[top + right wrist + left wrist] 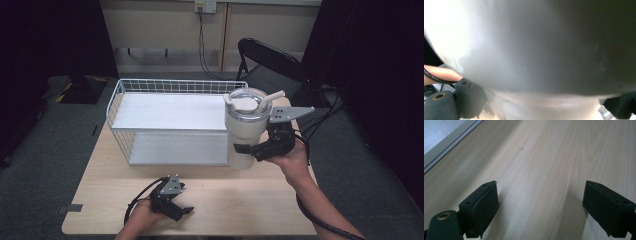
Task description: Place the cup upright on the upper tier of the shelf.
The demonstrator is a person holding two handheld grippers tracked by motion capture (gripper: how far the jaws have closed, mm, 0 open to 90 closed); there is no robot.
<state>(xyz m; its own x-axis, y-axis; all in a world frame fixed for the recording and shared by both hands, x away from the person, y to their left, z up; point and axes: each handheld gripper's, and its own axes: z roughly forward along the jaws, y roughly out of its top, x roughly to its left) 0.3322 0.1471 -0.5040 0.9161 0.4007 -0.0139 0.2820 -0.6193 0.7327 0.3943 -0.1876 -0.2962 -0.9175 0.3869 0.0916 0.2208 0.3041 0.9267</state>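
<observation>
The upright cream tumbler [245, 131] is pinched at mid-body by the right hand-held gripper [250, 148] beside the right end of the wire shelf [170, 120], while the left hand-held gripper [181, 214], spread, is rested by the counter's [240, 205] near edge.

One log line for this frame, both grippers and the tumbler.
right gripper: shut on tumbler, held beside wire shelf rack | left gripper: open, low over table, holding nothing

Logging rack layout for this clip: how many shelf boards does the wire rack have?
2: the upper shelf at the rack's top, and the lower shelf beneath it near the table.
</observation>
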